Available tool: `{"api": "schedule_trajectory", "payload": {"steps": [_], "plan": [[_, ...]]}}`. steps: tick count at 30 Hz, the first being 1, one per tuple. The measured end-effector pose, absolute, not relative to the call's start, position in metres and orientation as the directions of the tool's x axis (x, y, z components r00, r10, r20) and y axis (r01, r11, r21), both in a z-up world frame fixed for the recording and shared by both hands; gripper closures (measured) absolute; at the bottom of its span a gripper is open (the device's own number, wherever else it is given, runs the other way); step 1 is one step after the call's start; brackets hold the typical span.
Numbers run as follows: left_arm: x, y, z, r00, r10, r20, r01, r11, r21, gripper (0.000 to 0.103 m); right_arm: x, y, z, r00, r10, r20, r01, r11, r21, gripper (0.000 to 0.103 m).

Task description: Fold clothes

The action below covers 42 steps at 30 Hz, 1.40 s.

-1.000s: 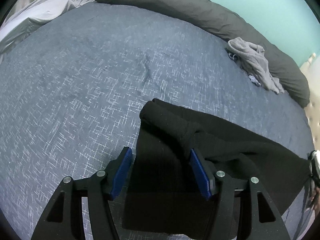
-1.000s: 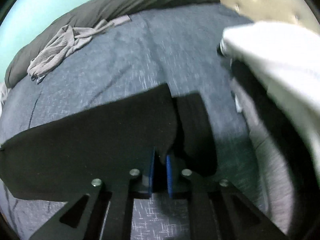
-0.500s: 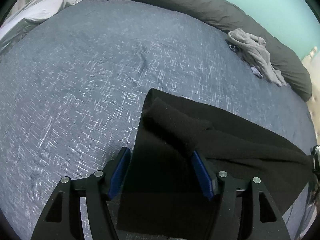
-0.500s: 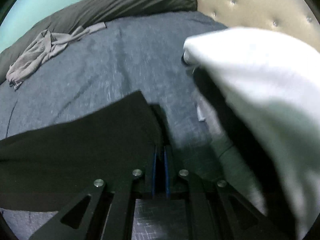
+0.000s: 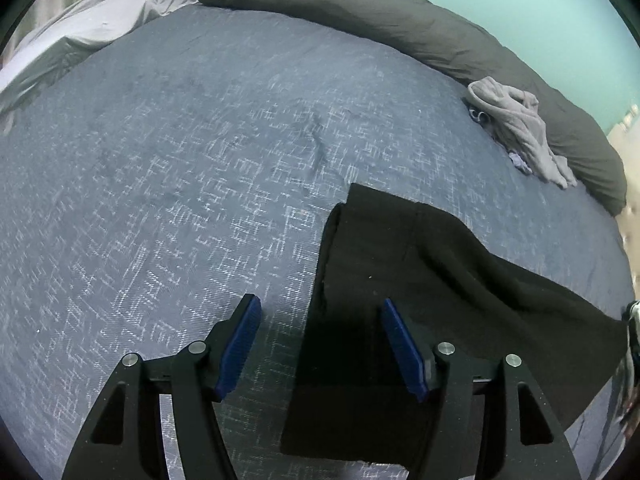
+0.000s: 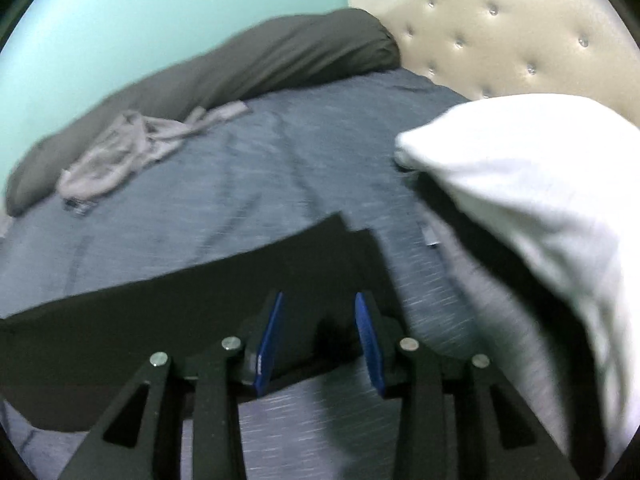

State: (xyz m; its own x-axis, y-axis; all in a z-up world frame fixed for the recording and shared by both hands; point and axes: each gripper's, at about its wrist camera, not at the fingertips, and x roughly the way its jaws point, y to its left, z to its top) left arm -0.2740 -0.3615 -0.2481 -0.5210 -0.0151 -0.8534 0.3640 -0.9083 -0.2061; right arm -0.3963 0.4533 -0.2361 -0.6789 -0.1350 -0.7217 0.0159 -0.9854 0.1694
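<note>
A black garment (image 5: 408, 304) lies flat on the blue-grey bedspread (image 5: 180, 184), folded over on itself with a straight left edge. My left gripper (image 5: 320, 320) is open above that left edge, its right finger over the cloth and its left finger over bare bedspread. In the right wrist view the same black garment (image 6: 168, 320) stretches away to the left. My right gripper (image 6: 318, 316) is open over the cloth's right end, holding nothing.
A crumpled grey garment (image 5: 520, 128) lies at the far side by a long dark bolster (image 5: 400, 28). A white pillow (image 6: 532, 200) sits close on the right before a tufted cream headboard (image 6: 520, 40). Pale grey bedding (image 5: 80, 40) is bunched at the far left.
My right gripper has gone from shut on the black garment to open, letting the cloth drop. My left gripper has shifted left to the cloth's edge, and the garment now lies flatter.
</note>
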Motion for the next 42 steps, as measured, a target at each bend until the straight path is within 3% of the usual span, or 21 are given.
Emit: {"api": "schedule_trajectory", "payload": {"steps": [7,9,10,13,16,22,24,25,26,31,34,42], "plan": [[-0.286,-0.358,-0.259,-0.489,0.008,-0.872,0.352,-0.913,-0.206,0.038,-0.375,0.391,-0.254,-0.654,-0.304,-0.692,0.106,-0.943,0.315,0.065],[-0.287,-0.356,-0.262,-0.485,0.017,-0.874,0.336,-0.919,-0.204,0.057,-0.375,0.373,-0.254,-0.637,-0.330,-0.697,0.145,-0.939,0.312,0.064],[-0.286,-0.356,-0.260,-0.488,0.011,-0.873,0.332,-0.922,-0.198,0.075,-0.376,0.364,-0.255,-0.628,-0.342,-0.699,0.165,-0.936,0.311,0.064],[-0.281,-0.358,-0.254,-0.511,0.002,-0.860,0.329,-0.923,-0.197,0.090,-0.377,0.336,-0.255,-0.600,-0.379,-0.705,0.224,-0.925,0.307,0.064],[-0.276,-0.367,-0.249,-0.542,0.000,-0.841,0.343,-0.913,-0.221,0.094,-0.378,0.309,-0.256,-0.569,-0.413,-0.711,0.281,-0.910,0.304,0.064],[-0.258,-0.377,-0.241,-0.590,-0.032,-0.807,0.388,-0.888,-0.248,0.089,-0.378,0.237,-0.248,-0.495,-0.489,-0.718,0.427,-0.857,0.290,0.064],[-0.246,-0.380,-0.239,-0.614,0.004,-0.789,0.378,-0.877,-0.298,0.072,-0.378,0.210,-0.243,-0.467,-0.514,-0.720,0.479,-0.831,0.283,0.064],[-0.241,-0.381,-0.239,-0.620,0.023,-0.784,0.373,-0.871,-0.321,0.056,-0.378,0.197,-0.241,-0.452,-0.526,-0.720,0.504,-0.817,0.280,0.064],[-0.237,-0.379,-0.241,-0.619,0.044,-0.784,0.365,-0.868,-0.336,0.049,-0.377,0.183,-0.241,-0.429,-0.538,-0.725,0.523,-0.803,0.286,0.064],[-0.218,-0.378,-0.260,-0.619,0.096,-0.780,0.383,-0.830,-0.405,0.047,-0.373,0.124,-0.243,-0.346,-0.559,-0.754,0.589,-0.754,0.289,0.064],[-0.205,-0.383,-0.278,-0.649,0.158,-0.744,0.406,-0.755,-0.515,0.044,-0.372,0.086,-0.245,-0.291,-0.554,-0.780,0.625,-0.727,0.283,0.051],[-0.186,-0.375,-0.288,-0.725,0.140,-0.674,0.392,-0.721,-0.571,0.044,-0.356,-0.023,-0.233,-0.222,-0.555,-0.802,0.794,-0.580,0.182,0.051]]}}
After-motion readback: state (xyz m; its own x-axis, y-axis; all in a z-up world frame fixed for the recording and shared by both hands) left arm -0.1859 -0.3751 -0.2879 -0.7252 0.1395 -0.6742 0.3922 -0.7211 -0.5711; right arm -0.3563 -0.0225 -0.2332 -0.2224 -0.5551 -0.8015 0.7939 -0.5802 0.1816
